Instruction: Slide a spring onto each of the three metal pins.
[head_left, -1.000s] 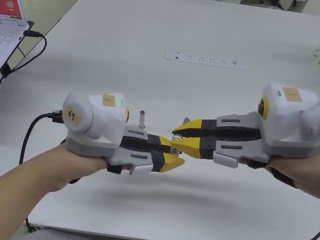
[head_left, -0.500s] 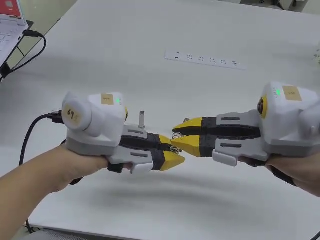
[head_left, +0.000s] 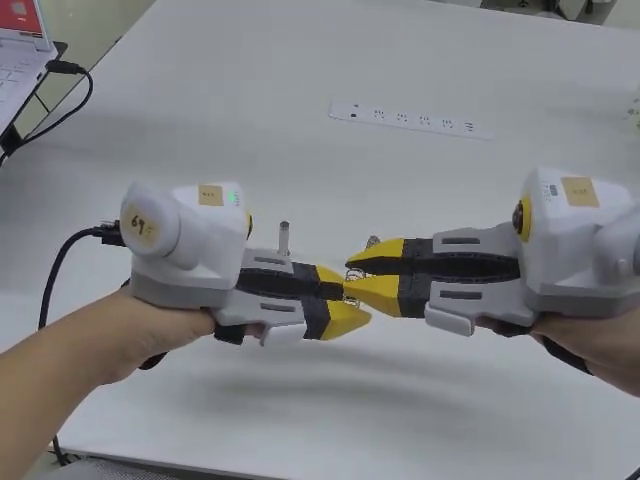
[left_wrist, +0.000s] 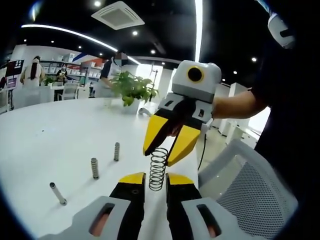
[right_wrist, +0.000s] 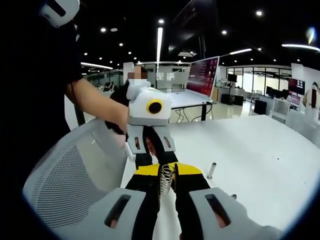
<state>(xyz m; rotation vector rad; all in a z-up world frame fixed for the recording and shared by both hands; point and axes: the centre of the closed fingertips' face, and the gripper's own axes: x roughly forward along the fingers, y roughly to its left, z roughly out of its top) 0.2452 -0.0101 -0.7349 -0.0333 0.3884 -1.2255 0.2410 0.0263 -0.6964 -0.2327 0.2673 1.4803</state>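
Spring (left_wrist: 158, 162) gripped between left tool (left_wrist: 156, 179) and right tool (right_wrist: 167, 170), tip-to-tip.

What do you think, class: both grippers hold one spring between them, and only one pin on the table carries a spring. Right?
No: in the left gripper view two pins carry springs, the far pin and middle pin; the near pin is bare. The left gripper and right gripper hold one spring between them.
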